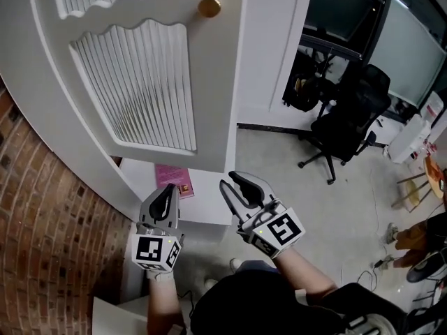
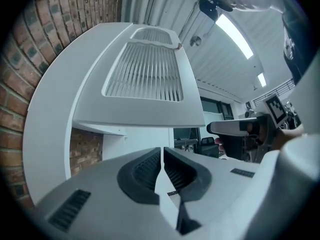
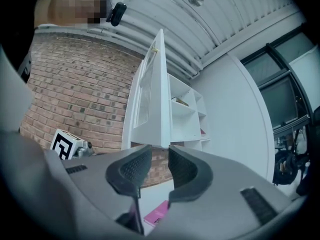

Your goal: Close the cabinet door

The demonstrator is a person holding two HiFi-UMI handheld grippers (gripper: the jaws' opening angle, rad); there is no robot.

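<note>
Standing open from its cabinet, the white louvered cabinet door (image 1: pixel 140 82) hangs above and ahead of both grippers, its gold knob (image 1: pixel 209 7) high near the free edge. The left gripper (image 1: pixel 167 191) points up toward the door's lower edge with its pads pressed together on nothing; in the left gripper view the slatted face looms beyond the tips, clear of them. The right gripper (image 1: pixel 230 181) has its pads a narrow gap apart, empty; in the right gripper view the door's bottom corner sits just past that gap, not between the pads. A pink book (image 1: pixel 174 179) lies on the low shelf (image 1: pixel 209 201) under the door, beside the brick wall (image 1: pixel 42 187).
</note>
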